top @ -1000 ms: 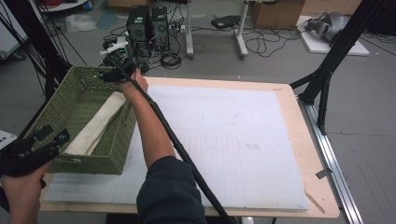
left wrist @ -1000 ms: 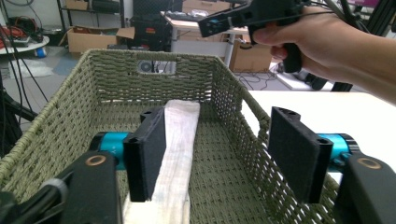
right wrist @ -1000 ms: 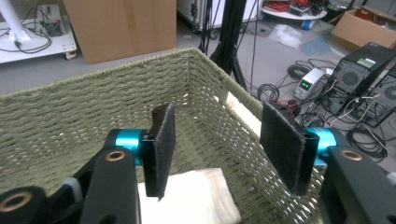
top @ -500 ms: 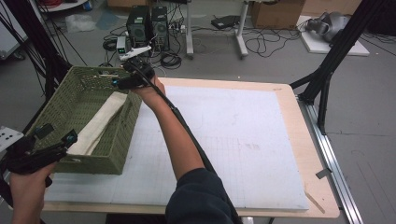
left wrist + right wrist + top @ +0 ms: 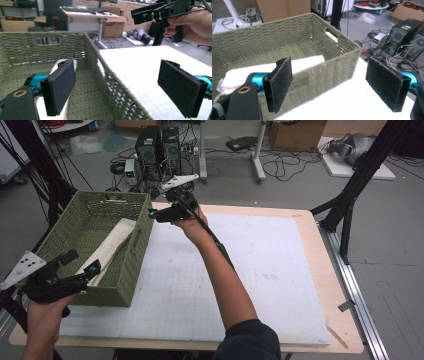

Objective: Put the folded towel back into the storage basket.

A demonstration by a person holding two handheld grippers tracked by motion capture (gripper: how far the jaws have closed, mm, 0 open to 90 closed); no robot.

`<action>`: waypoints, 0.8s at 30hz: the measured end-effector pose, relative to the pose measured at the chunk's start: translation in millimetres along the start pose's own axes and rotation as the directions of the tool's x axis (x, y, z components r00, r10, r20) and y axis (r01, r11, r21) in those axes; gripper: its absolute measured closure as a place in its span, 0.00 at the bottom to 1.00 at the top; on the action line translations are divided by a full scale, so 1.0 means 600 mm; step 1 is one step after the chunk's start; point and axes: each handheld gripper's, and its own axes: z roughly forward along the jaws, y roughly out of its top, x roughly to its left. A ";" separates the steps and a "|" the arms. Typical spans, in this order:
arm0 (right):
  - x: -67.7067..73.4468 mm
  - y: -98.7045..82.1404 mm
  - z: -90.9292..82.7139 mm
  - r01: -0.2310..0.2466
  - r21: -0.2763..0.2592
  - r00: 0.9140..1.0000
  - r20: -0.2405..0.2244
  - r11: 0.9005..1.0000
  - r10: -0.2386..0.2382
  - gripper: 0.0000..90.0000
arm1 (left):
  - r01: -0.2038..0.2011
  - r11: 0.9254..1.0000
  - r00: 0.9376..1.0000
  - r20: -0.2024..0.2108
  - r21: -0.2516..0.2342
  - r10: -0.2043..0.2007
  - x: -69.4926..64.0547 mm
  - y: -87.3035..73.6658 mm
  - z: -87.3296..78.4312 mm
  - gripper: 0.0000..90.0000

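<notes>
1. We see a green woven basket (image 5: 125,270) standing on the left part of the white worktop (image 5: 260,270), its near corner close to the worktop's front edge.
2. Inside the basket lies a folded cream cloth (image 5: 112,245), stretched along the basket floor from the near end toward the far wall; in the right gripper view the cloth (image 5: 307,63) rests flat behind the basket's near wall.
3. We find the left gripper (image 5: 80,262) at the basket's near left corner, held in the person's left hand (image 5: 45,312). Its jaws are spread wide and have just been opening; in the left gripper view one jaw hangs inside the basket and the other over the worktop, with the basket wall (image 5: 105,75) between them, touched by neither pad.
4. The right gripper (image 5: 156,215) hovers above the worktop just beside the basket's far right corner, held in the right hand (image 5: 192,222). Its jaws are also spread wide and have just been opening, with nothing pinched between them.
5. The two grippers are well apart, one at each end of the basket.
</notes>
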 end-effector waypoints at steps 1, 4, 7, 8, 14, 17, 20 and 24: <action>-0.003 -0.004 -0.008 -0.001 -0.001 1.000 0.001 1.000 0.001 0.22 | 0.001 1.000 1.000 0.012 0.007 -0.001 -0.003 0.000 0.003 0.17; -0.009 -0.018 -0.031 -0.005 -0.003 1.000 0.011 1.000 0.005 0.22 | -0.016 1.000 0.999 0.035 0.011 0.016 -0.014 0.001 0.013 0.17; -0.014 -0.034 -0.053 -0.022 -0.003 1.000 0.020 1.000 0.022 0.22 | -0.017 1.000 0.997 0.072 0.012 0.016 -0.025 0.001 0.023 0.17; -0.016 -0.039 -0.060 -0.025 -0.003 0.999 0.026 1.000 0.025 0.22 | -0.015 1.000 0.996 0.084 0.014 0.013 -0.029 0.001 0.027 0.17; -0.026 -0.075 -0.107 -0.035 -0.015 0.998 0.054 0.999 0.035 0.18 | -0.010 1.000 0.990 0.144 0.027 0.006 -0.052 0.002 0.047 0.17; -0.030 -0.092 -0.133 -0.042 -0.027 0.997 0.064 0.999 0.043 0.18 | -0.016 1.000 0.985 0.172 0.024 0.011 -0.065 0.001 0.057 0.17; -0.032 -0.108 -0.157 -0.037 -0.026 0.995 0.092 0.999 0.039 0.18 | -0.022 0.999 0.979 0.205 0.026 0.016 -0.077 0.001 0.067 0.17; -0.036 -0.131 -0.189 -0.048 -0.025 0.994 0.101 0.999 0.050 0.18 | -0.027 0.999 0.966 0.258 0.027 0.019 -0.095 0.001 0.080 0.17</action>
